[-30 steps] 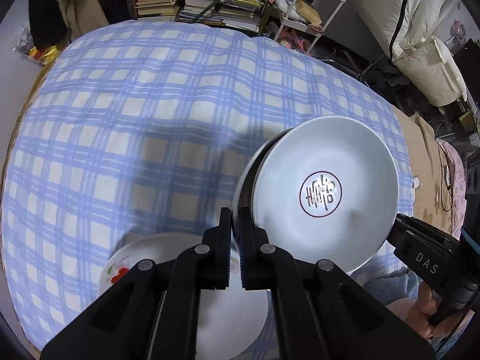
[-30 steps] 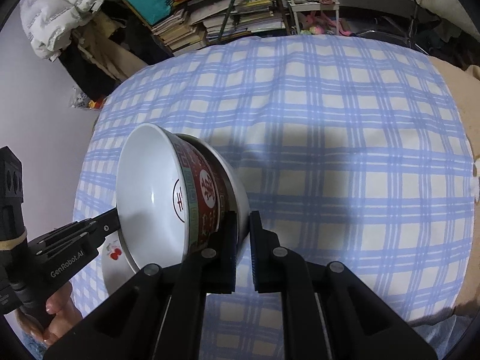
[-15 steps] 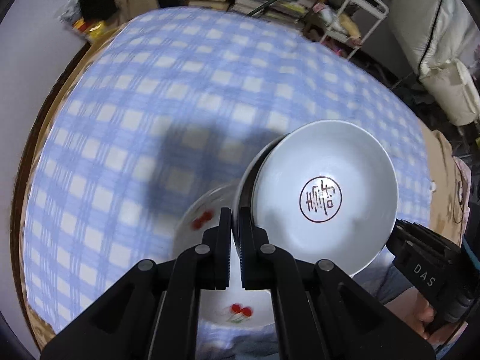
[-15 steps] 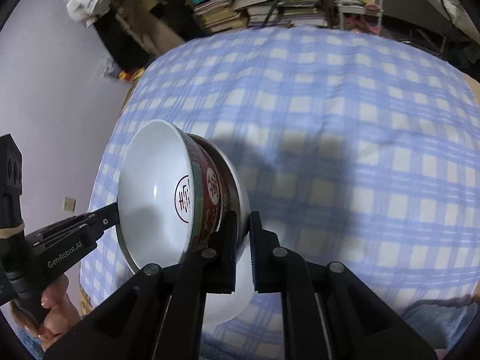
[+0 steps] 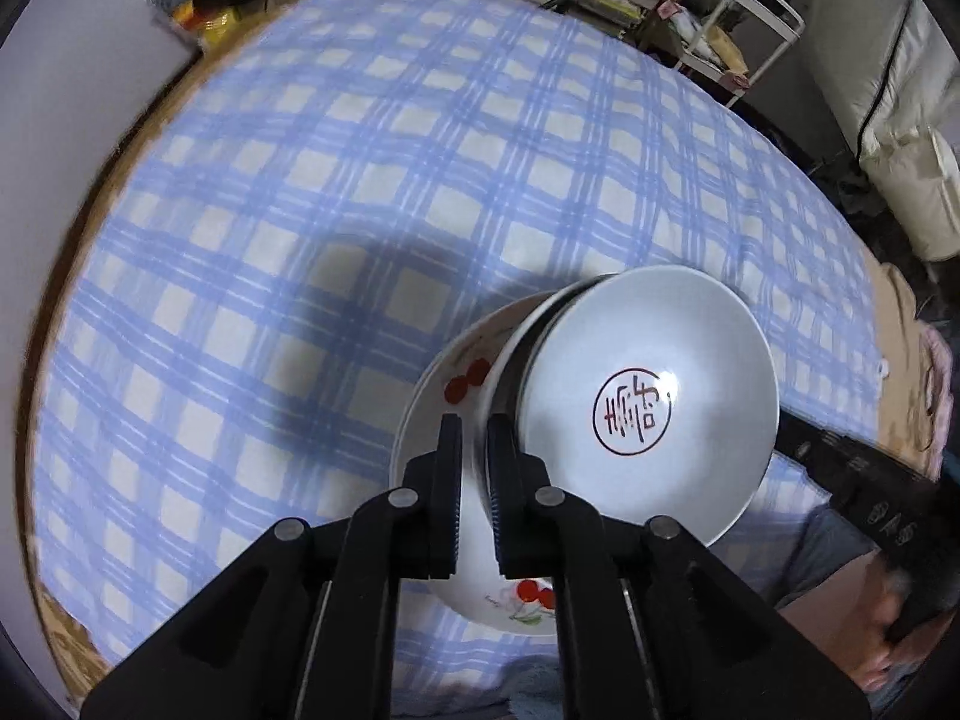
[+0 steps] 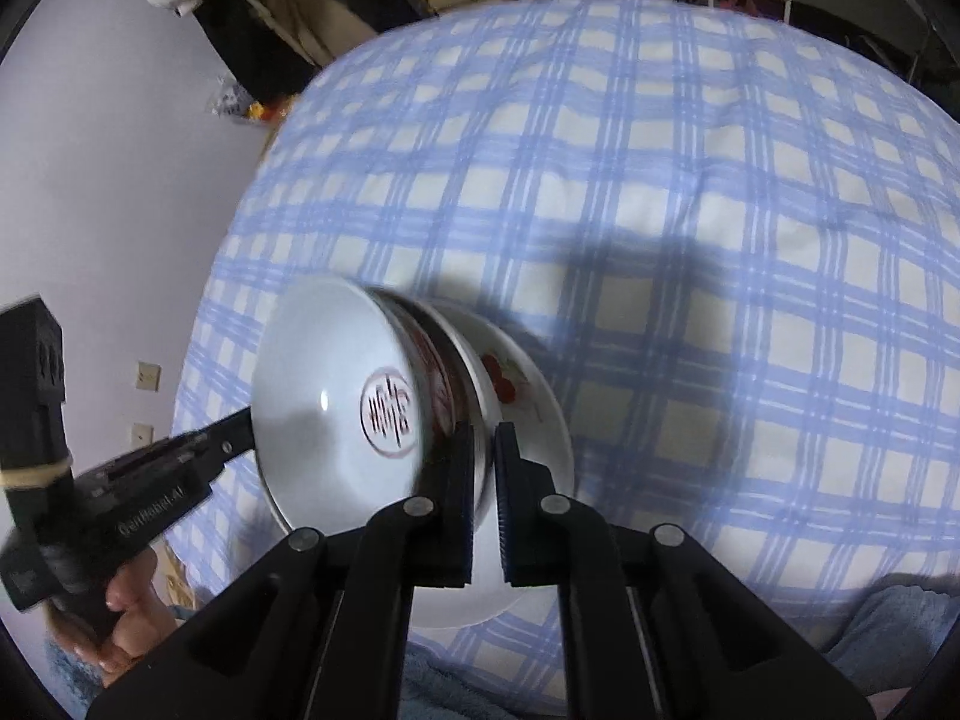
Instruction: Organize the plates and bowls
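Your left gripper [image 5: 474, 450]: jaws opening, a narrow gap, the bowl's [image 5: 648, 408] rim between them, whether the pads still press is unclear. Your right gripper [image 6: 483, 456]: jaws pinched on the opposite rim. Bowl: tipped, its mouth facing sideways, over the cherry-printed plate [image 5: 462, 552] on the checked tablecloth [image 5: 300, 210].

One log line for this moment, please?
red-patterned white bowl: over cherry-printed white plate | left tool: jaws opening, rim between | right tool: shut on rim
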{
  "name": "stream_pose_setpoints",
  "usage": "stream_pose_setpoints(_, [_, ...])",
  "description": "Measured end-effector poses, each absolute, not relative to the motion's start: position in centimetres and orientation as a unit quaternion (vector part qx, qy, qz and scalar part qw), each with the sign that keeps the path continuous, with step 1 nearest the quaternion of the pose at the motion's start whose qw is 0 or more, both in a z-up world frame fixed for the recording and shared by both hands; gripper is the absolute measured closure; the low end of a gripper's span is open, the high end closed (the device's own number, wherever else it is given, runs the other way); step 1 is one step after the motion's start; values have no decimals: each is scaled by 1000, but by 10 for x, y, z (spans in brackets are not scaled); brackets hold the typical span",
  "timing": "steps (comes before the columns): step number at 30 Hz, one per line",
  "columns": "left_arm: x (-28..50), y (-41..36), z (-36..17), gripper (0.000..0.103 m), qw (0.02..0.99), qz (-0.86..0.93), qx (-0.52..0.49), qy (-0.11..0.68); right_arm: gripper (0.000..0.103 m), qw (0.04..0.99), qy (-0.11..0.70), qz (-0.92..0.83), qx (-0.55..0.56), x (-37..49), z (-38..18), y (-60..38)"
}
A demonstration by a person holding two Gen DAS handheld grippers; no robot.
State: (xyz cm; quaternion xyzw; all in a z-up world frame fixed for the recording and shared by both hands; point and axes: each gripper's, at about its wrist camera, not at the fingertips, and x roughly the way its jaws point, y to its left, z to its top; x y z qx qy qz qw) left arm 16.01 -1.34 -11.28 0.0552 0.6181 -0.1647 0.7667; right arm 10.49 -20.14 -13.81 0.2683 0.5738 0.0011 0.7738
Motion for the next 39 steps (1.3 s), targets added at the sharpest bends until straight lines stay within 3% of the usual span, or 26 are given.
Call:
stream_pose_setpoints(12, [120, 0, -66, 85, 822, -100, 103, 551, 89, 817, 532, 35, 221, 80, -84, -190])
stream_pose_setpoints(14, [109, 5, -51, 82, 836, -95, 104, 530, 67, 828, 519, 42, 208, 70, -73, -187])
stream_pose_setpoints(16, [99, 7, -41, 73, 846, -96, 105, 514, 54, 839, 505, 53, 196, 59, -63, -184])
stream_pose_setpoints(19, [82, 9, -24, 67, 864, -86, 113, 484, 46, 858, 483, 48, 167, 45, -48, -177])
stream_pose_setpoints(20, [76, 10, -20, 65, 869, -81, 117, 474, 36, 867, 470, 43, 158, 39, -43, -176])
stream_pose_setpoints(22, [64, 13, -12, 41, 879, -76, 117, 457, 26, 880, 450, 36, 147, 29, -35, -174])
stream_pose_setpoints(27, [28, 22, 8, 19, 913, -52, 116, 388, 0, 895, 423, 28, 140, 9, -24, -178])
stream_pose_setpoints(33, [-6, 27, 17, 7, 939, -52, 111, 323, 0, 916, 378, 23, 134, -16, -17, -181])
stream_pose_setpoints(39, [-14, 33, 8, 6, 941, -38, 91, 324, 0, 939, 318, -6, 133, -34, -19, -189])
